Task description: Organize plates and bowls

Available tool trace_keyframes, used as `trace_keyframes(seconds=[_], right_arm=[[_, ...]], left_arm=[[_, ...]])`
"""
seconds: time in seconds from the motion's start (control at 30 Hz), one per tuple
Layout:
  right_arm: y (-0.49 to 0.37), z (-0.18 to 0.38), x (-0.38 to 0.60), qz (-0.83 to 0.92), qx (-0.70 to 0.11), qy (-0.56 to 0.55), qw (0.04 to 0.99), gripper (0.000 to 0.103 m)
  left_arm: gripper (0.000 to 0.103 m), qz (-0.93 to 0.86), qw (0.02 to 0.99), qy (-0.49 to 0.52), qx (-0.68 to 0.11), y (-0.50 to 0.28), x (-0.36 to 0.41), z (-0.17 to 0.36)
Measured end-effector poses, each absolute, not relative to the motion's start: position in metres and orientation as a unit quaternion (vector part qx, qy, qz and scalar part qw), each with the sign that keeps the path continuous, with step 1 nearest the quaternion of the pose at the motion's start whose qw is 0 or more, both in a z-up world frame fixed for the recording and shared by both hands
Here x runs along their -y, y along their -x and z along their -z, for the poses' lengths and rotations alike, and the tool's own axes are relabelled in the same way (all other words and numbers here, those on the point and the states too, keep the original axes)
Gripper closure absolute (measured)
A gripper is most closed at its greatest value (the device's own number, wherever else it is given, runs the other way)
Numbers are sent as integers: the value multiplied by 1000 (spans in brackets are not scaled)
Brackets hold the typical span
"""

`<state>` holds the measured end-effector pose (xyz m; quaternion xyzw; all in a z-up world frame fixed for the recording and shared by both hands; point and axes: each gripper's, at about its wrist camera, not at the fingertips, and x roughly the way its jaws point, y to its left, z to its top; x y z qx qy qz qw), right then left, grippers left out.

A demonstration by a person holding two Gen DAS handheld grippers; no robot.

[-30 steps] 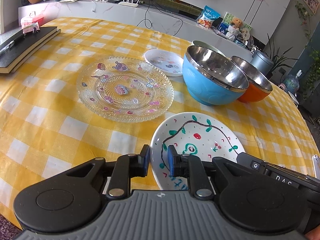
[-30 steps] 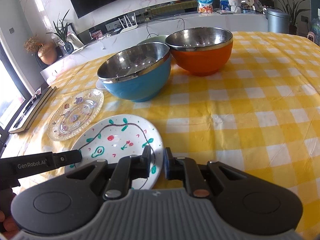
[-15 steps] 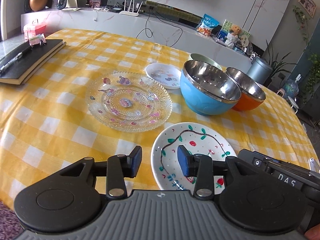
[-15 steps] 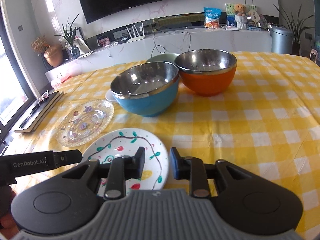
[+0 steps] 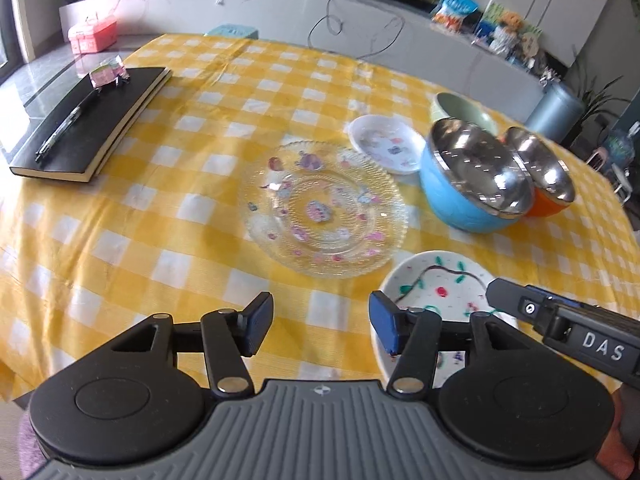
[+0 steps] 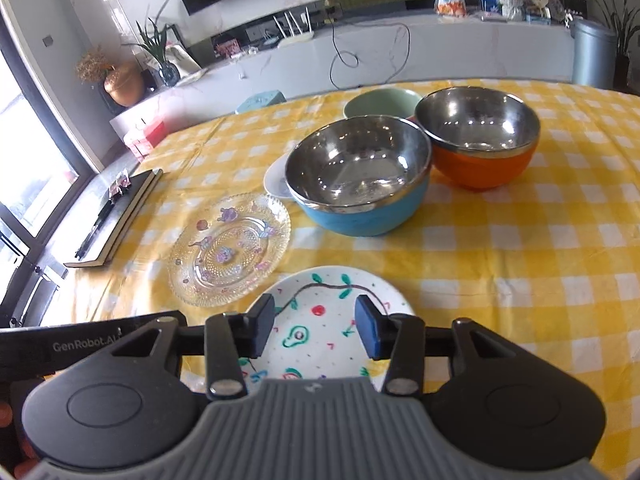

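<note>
the left tongs (image 5: 320,326) hang above the near edge of the surface (image 5: 168,216), which is covered in a yellow and white checked cloth; their jaws are opening, with nothing between them but bare cloth. the right tongs (image 6: 315,330) hang just above the painted white plate (image 6: 324,332), and their jaws are opening too, gripping nothing, with the plate lying flat on the cloth below the gap. in the left view this plate (image 5: 436,288) sits under the right-hand finger of the left tongs, and the dark body of the other tool crosses over its right rim.

just beyond the painted plate lies a clear glass plate (image 5: 322,208) with small pink and purple figures, close to it but apart. behind that is a small white dish (image 5: 386,148), its far side tucked by the blue bowl (image 6: 360,184). the blue bowl, steel inside, stands touching or almost touching the orange bowl (image 6: 478,140), also steel inside. a pale green bowl (image 6: 380,102) stands behind the two, partly hidden by them.

off to the left a black notebook (image 5: 88,124) lies on the cloth with a pen (image 5: 60,132) along its cover and a small pink clip-like thing (image 5: 108,74) at its far end. beyond the surface runs a long white counter (image 6: 440,40) with a router, snack bags and a toy bear, and a grey bin (image 6: 592,52) stands at its right end.
</note>
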<state>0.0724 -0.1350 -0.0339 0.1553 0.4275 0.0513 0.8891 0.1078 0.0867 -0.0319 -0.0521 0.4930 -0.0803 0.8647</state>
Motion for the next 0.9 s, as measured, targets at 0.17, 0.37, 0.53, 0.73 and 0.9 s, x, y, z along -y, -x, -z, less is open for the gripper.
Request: trace_keyframes(seconds=[0.17,0.37,0.53,0.73,0.9], right_arm=[[-103,34,127,-64,-453,-183,870,58],[-141,41,122,-51,-474,-209,854,65],[-167,52,120,-34,-494,-223,840,74],[-181,65,113,-27,-512,-222,830,75],[-187,74,110,-28,-522,-224,822,78]], left_arm=[[39,89,854,75,-508,-137,-106,29],[41,85,850,71,-515,-171,-122,30],[51,77,844,59,-527,-195,-130,39],[63,75,835,60,-542,-215,-135,55],[70,83,831,63,-546,-223,-134,64]])
